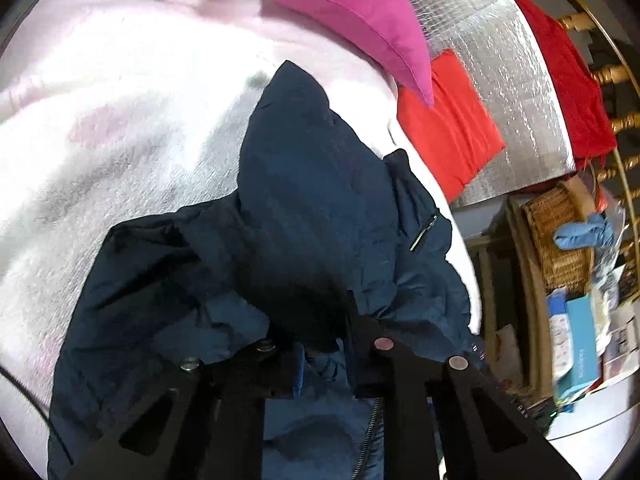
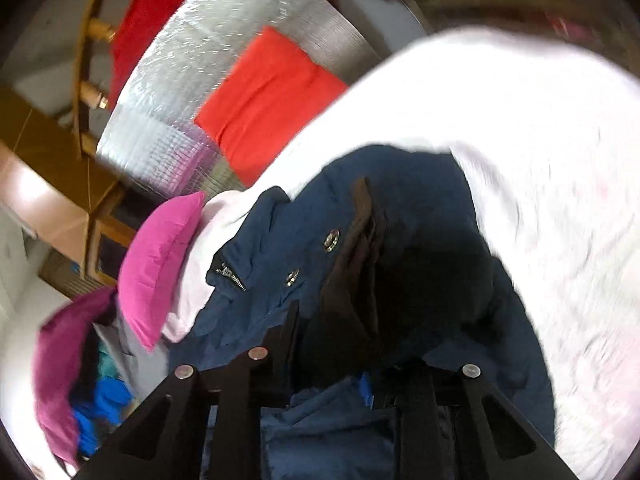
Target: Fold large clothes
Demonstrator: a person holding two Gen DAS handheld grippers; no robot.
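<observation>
Left wrist: each gripper [image 1: 320,344] [image 2: 344,344] pinches navy jacket [image 1: 312,200] (bunched between pads).

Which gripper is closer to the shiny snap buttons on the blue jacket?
Right. The right gripper is shut on the blue jacket just below the snap buttons. The left gripper grips the jacket elsewhere; no snaps show in its view.

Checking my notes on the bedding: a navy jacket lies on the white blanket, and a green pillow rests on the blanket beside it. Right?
Not quite: the pillow is pink, not green, as the left wrist view shows. The navy jacket does lie on the white blanket.
</observation>
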